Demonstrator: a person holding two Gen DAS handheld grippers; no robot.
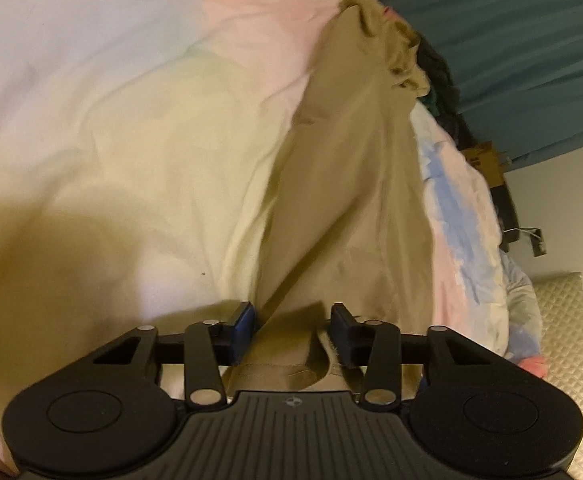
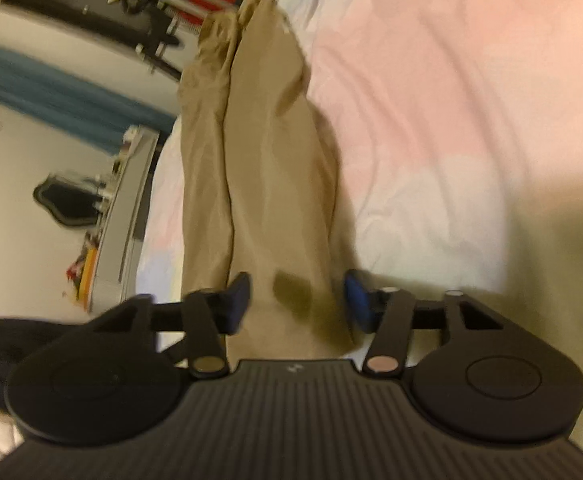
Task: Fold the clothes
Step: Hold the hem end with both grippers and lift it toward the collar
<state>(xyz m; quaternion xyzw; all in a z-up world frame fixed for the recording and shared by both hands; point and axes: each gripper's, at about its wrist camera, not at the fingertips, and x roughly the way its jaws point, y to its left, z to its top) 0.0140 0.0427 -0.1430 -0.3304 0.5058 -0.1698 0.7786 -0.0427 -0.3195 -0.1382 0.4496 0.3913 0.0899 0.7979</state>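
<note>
The khaki trousers [image 1: 343, 184] are lying lengthwise on the bed, running away from both cameras, with the far end bunching into a crumpled heap near the bed's far edge. In the right wrist view the two legs are resting side by side, one partly overlapping the other — a lengthwise halving appears to be in place, though the alignment is looking loose. No crosswise fold is showing in either view, so the garment is reading as partly folded at most: shortening it end to end is what is remaining, and the rumpled far end is likely needing smoothing.

The left gripper [image 1: 293, 330] is sitting at the near end of the trousers with its jaws apart; cloth is passing between the blue pads [image 1: 243, 330] without being pinched. The right gripper [image 2: 297, 304] is hovering over the near end likewise, jaws wide apart and holding nothing.

Around the garment, the pastel bedsheet [image 1: 111, 100] — pink, pale yellow, blue — is covering the bed. A teal curtain [image 1: 523, 40] is hanging beyond.
</note>
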